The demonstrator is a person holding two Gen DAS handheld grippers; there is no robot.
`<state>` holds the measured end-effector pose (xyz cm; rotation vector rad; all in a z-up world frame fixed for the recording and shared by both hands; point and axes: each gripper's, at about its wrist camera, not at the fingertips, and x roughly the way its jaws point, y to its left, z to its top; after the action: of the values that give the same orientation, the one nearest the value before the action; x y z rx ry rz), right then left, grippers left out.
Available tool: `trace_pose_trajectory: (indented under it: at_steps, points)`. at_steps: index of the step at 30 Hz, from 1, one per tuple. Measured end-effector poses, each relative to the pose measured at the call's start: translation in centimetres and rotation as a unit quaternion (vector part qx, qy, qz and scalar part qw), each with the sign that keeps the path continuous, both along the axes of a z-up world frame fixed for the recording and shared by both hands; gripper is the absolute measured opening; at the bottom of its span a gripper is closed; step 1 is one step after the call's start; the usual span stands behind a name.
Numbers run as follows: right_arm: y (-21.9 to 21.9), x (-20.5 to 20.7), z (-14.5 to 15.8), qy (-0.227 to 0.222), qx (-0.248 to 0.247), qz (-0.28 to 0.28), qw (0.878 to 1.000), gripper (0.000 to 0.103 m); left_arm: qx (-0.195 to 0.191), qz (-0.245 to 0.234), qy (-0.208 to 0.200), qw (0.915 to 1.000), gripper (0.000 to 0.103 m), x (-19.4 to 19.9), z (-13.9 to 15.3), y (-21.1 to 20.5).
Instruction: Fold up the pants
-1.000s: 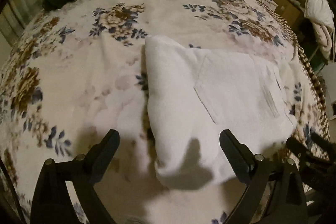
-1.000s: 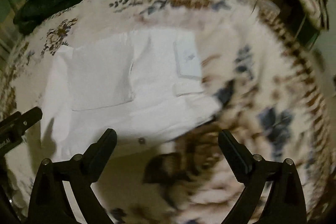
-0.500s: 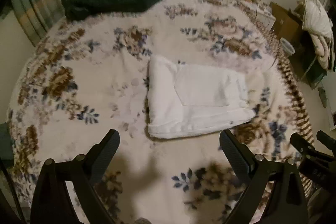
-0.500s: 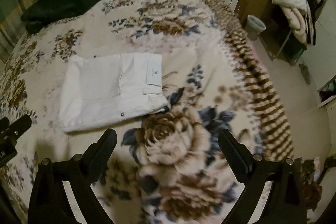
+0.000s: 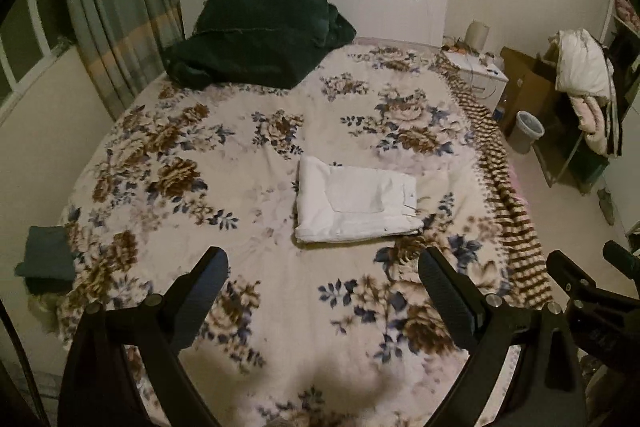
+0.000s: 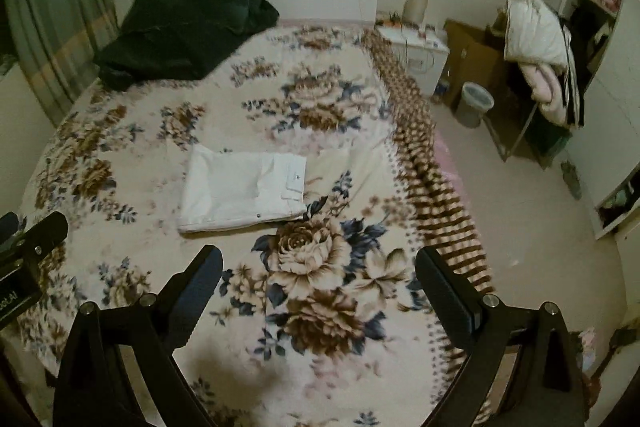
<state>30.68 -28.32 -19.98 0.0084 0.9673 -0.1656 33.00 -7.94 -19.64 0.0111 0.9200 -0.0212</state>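
Judging progress first: the white pants [image 5: 356, 205] lie on the floral blanket [image 5: 192, 187] as a compact flat rectangle, back pocket up, waistband toward the right edge of the bed. Layers look stacked and edges fairly even. My read is that folding is complete, or nearly so; at most a squaring-up of the near edge remains.

Left gripper [image 5: 322, 281]: jaws spread wide, nothing between them, held above the near part of the bed, well apart from the pants. Right gripper [image 6: 318, 277]: same state, jaws wide apart and empty, over the large brown rose print, pants ahead and to its left. Neither tool touches cloth.

Containers:
- Small bin [image 6: 476, 103] on the floor beside the bed, near the white nightstand [image 6: 416, 53]. Contents not readable; interior looks dark.
- Brown cardboard box [image 5: 528, 83] behind the bin, flaps up; inside hidden.
- Rack [image 6: 536, 131] at right carries heaped white and pink bedding [image 6: 536, 39].

Other items on the bed: dark green blanket [image 5: 256, 35] heaped at the headboard; a small dark folded cloth [image 5: 48, 259] at the left edge.
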Motion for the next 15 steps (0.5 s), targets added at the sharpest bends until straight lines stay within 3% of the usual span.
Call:
trace_pose_trajectory:
  at_steps: [6, 12, 15]
  points:
    - [0.2, -7.1, 9.0, -0.027, -0.012, 0.006, 1.0, 0.099, 0.001, -0.006, -0.022, 0.9997, 0.097, -6.5, 7.2, -0.2]
    - [1.0, -14.3, 16.6, -0.06, -0.013, 0.002, 0.998, 0.099, -0.021, -0.009, -0.027, 0.9994, 0.097, -11.2, 11.3, 0.3]
    - [1.5, -17.0, 19.2, -0.077, -0.027, -0.004, 0.997, 0.099, -0.014, -0.016, -0.041, 0.9989, 0.097, -13.0, 12.9, 0.3]
